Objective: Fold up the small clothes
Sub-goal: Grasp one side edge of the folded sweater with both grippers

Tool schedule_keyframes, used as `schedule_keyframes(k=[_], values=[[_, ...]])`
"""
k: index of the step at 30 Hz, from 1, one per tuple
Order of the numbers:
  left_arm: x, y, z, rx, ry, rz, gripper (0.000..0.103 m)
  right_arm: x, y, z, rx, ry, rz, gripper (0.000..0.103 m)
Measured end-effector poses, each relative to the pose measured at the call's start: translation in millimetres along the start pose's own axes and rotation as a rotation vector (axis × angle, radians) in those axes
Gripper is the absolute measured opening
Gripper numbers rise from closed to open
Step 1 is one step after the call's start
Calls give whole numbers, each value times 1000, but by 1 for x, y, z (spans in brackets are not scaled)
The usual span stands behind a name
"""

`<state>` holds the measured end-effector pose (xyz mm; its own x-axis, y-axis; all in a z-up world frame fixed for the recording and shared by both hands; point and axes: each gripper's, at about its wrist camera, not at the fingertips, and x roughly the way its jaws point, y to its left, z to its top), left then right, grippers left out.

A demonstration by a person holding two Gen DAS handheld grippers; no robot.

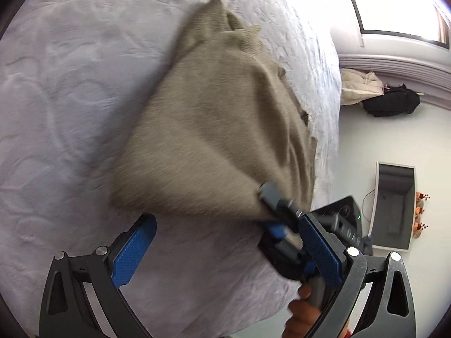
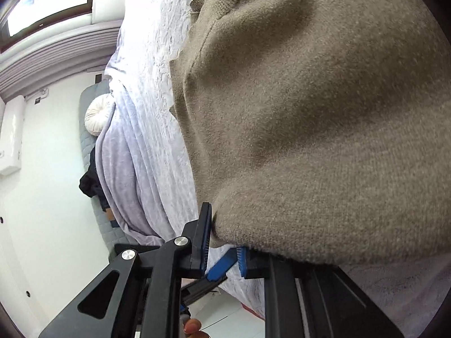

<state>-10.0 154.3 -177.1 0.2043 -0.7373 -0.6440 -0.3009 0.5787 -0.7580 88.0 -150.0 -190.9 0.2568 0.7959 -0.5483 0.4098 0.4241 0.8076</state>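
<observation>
Bright window (image 1: 400, 2); white floor (image 1: 394, 140); bed (image 1: 70, 98)

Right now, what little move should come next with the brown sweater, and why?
Probably bring the open left hand-held gripper onto the sweater's near edge and close it. The right hand-held gripper already pinches one corner, lifting it off the white bedspread, and the far end lies bunched; a second grip would likely let it be spread flat for folding.

Right tongs (image 2: 222, 242) pinch the taupe sweater's (image 2: 324, 118) edge.
</observation>
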Motion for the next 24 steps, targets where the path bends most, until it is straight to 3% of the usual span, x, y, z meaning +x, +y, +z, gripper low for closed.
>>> schedule_keyframes(k=[4, 8, 10, 11, 12, 13, 16, 18, 21, 23, 24], values=[[18, -10, 18, 8, -18, 30, 102, 0, -3, 0, 9, 15, -7, 18], [26, -13, 32, 49, -53, 133, 99, -1, -8, -1, -1, 30, -25, 18], [31, -15, 36, 74, -62, 213, 68, 1, -10, -1, -1, 40, -38, 18], [33, -16, 38, 84, -59, 285, 60, 4, -8, 0, 0, 48, -49, 18], [33, -16, 39, 96, -62, 353, 41, 2, -9, -2, -2, 58, -61, 18], [35, -19, 40, 117, -70, 420, 32, 1, -8, -3, -9, 71, -80, 18], [37, -39, 32, 215, -126, 547, 17, -11, 0, -4, -68, 133, -194, 21], [42, -66, 17, 389, -183, 681, 14, -29, 14, -2, -136, 144, -302, 21], [51, -95, -11, 638, -269, 820, 11, -58, 44, 10, -263, 116, -422, 24], [61, -109, -32, 812, -316, 899, 11, -68, 74, 25, -357, 113, -489, 64], [67, -113, -42, 897, -330, 935, 11, -68, 88, 32, -392, 119, -519, 92]])
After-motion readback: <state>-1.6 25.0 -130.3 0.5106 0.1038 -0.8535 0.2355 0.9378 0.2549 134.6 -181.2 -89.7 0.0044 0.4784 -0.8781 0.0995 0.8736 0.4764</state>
